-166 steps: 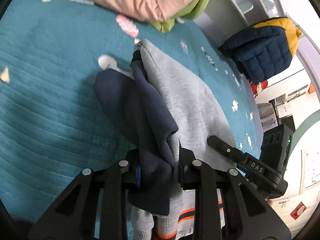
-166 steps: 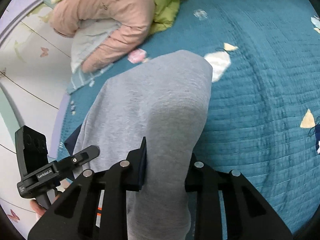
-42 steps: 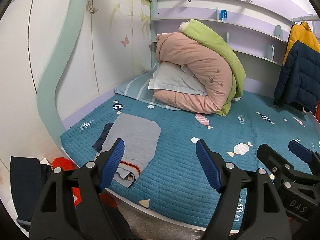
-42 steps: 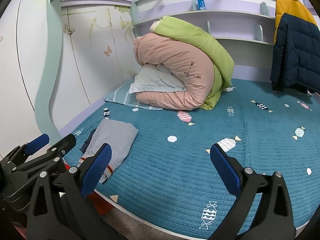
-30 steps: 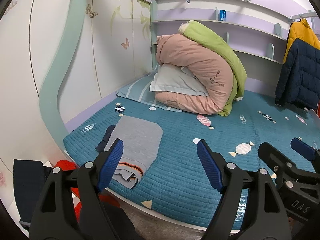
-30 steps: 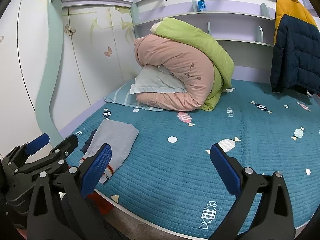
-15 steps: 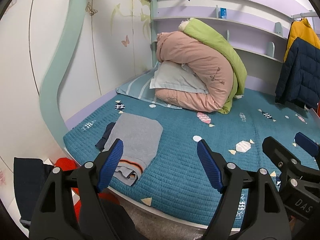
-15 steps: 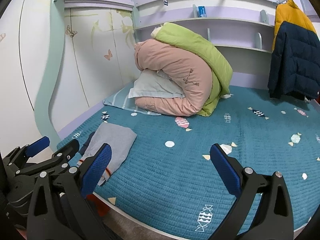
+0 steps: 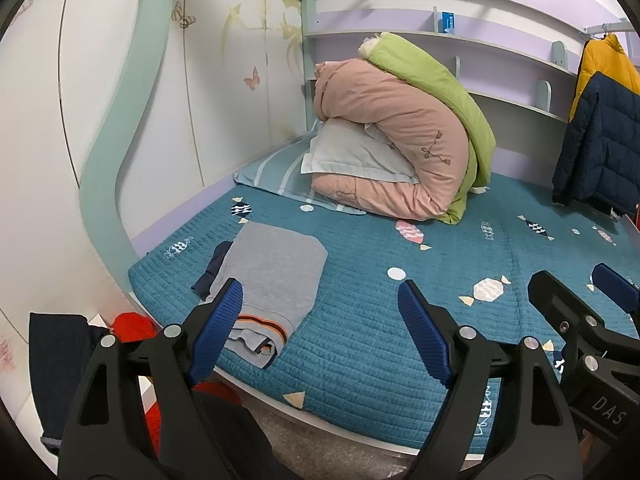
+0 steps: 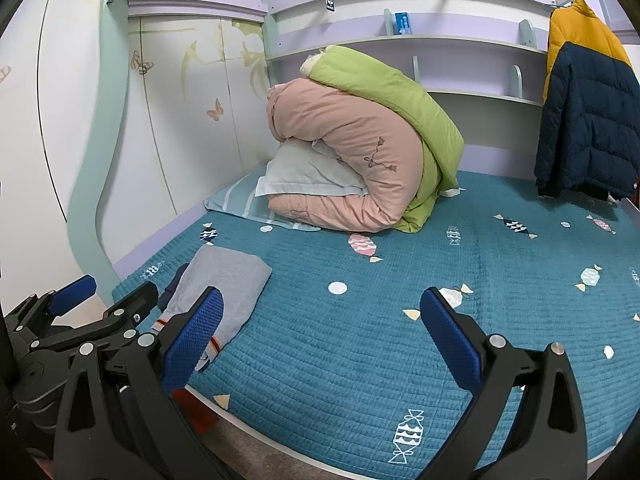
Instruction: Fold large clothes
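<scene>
Both grippers hang off the bed's near edge with nothing between their blue pads. The left gripper [image 9: 320,320] stands released, its jaws having just opened a little further; the right gripper [image 10: 322,330] is spread wide too. A folded grey sweater [image 9: 272,272] lies flat on the teal quilt [image 9: 400,320] near the bed's left front corner, orange-striped hem toward the edge, a dark sleeve [image 9: 212,270] poking out at its left side. Well behind it sits a rolled pink and green duvet [image 9: 404,136] on a pillow [image 9: 352,156]. A navy and yellow jacket [image 10: 584,100] hangs at right.
</scene>
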Available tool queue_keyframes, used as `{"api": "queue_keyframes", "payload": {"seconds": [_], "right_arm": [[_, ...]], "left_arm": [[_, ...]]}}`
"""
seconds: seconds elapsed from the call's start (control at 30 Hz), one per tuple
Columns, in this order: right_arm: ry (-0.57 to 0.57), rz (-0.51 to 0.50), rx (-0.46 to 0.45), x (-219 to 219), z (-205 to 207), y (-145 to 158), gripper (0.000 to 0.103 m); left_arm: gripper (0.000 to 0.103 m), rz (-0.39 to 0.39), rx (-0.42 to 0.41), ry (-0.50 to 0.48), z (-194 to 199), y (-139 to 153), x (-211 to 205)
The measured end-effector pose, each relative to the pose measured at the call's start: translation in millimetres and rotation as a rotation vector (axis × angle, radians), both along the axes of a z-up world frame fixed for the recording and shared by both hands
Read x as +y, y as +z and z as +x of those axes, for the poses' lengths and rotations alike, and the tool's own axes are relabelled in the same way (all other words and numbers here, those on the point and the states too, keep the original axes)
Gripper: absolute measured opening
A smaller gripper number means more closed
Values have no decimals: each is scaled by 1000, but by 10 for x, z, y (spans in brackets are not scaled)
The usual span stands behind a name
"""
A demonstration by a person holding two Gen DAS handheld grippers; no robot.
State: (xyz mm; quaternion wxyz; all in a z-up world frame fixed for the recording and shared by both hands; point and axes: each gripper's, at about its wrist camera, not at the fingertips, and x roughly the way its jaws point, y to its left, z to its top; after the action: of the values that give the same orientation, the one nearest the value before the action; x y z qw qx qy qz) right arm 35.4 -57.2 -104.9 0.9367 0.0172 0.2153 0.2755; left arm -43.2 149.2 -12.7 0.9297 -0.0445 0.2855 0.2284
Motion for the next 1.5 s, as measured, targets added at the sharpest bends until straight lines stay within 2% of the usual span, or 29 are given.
{"api": "queue_keyframes", "payload": {"seconds": [1.5], "right_arm": [[0,12,16,28,2,-24,95]], "left_arm": [[81,-6,1,-3,-21,-24,-24]]}}
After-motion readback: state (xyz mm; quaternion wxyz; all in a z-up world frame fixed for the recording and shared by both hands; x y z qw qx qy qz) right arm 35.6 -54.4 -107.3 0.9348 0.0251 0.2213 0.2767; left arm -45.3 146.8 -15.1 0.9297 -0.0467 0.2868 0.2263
